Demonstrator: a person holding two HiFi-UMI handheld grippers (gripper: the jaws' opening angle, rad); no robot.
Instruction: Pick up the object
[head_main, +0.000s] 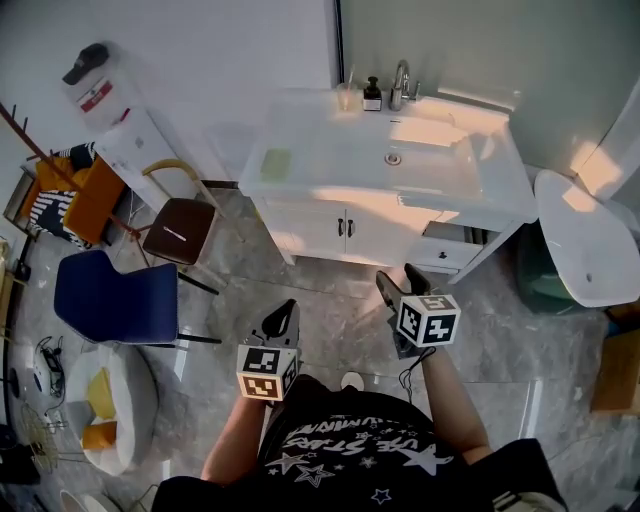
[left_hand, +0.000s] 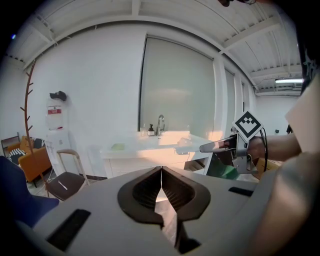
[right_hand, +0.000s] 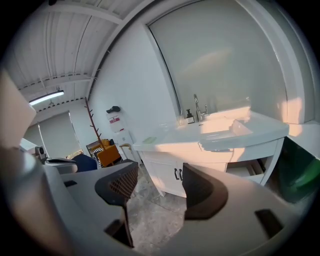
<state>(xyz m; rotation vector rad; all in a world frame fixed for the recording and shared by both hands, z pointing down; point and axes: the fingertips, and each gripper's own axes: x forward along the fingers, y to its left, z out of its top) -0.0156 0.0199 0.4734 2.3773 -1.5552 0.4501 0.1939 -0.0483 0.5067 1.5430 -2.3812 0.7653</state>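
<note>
Left tongs (head_main: 286, 312) are closed: in the left gripper view (left_hand: 161, 170) the two dark tips meet in a line with nothing between them. Right tongs (head_main: 398, 282) stand wide apart and empty; in the right gripper view (right_hand: 159, 175) only grey floor and cabinet doors show through the gap. Both point slightly downward over the marble floor (head_main: 330, 300) toward the white sink cabinet (head_main: 300, 225) and touch nothing. The right pair reaches a little further forward than the left.

Which thing is to be picked up cannot be told. The loose things all sit on the cabinet's top, well ahead of both tongs: a pale green pad (head_main: 275, 164) at the left end, then a glass (head_main: 346, 97) and a dark bottle (head_main: 372, 95) beside the tap (head_main: 401, 85) at the back edge.

At the left, a blue chair (head_main: 115, 290) and a brown chair (head_main: 180, 230) stand well apart from the left tongs. Open floor runs straight ahead up to the cabinet front. At the cabinet's right end a drawer (head_main: 450, 245) hangs open, near the right tongs' tips in the head view. Further right, a white oval lid (head_main: 585, 245) sits over a green bin (head_main: 540, 270).
</note>
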